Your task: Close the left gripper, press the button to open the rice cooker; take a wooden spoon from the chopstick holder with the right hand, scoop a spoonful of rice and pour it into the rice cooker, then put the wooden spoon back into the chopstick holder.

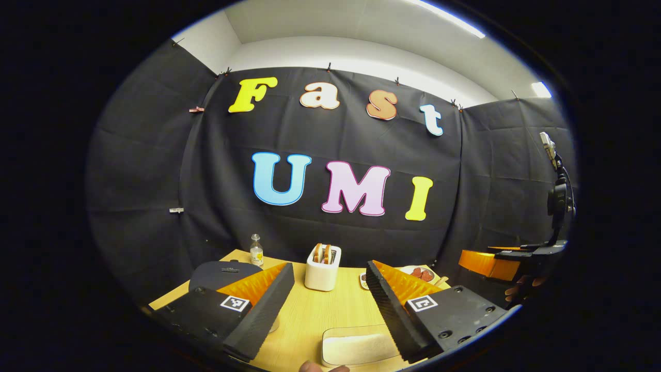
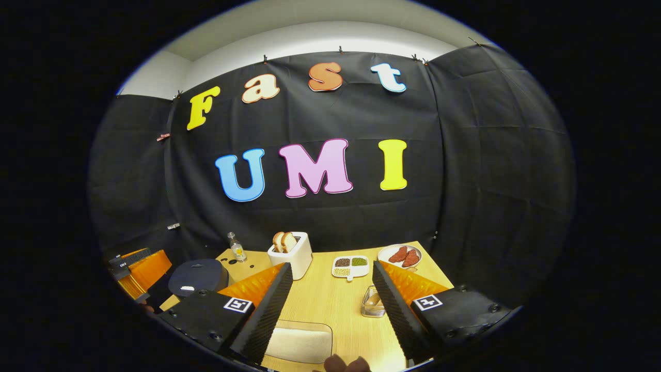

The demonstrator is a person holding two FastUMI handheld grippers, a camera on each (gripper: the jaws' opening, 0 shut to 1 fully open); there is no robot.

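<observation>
The dark rice cooker (image 2: 199,276) sits with its lid down at the table's left side; in the left gripper view the rice cooker (image 1: 222,273) lies just past my left finger. A clear tray of white rice (image 2: 299,341) rests at the front edge, and the same rice tray (image 1: 356,346) lies below my right finger. A clear chopstick holder (image 2: 373,302) stands beside my right gripper's right finger; its contents are unclear. My left gripper (image 1: 325,310) is open and holds nothing. My right gripper (image 2: 330,310) is open and holds nothing. The left gripper (image 2: 139,268) hovers left of the cooker.
A white toaster (image 2: 292,253) with bread stands at the back, a small bottle (image 2: 237,249) to its left. A divided dish of beans (image 2: 351,266) and a plate of red food (image 2: 400,256) lie at the back right. A hand (image 1: 521,292) holds the other gripper (image 1: 496,263).
</observation>
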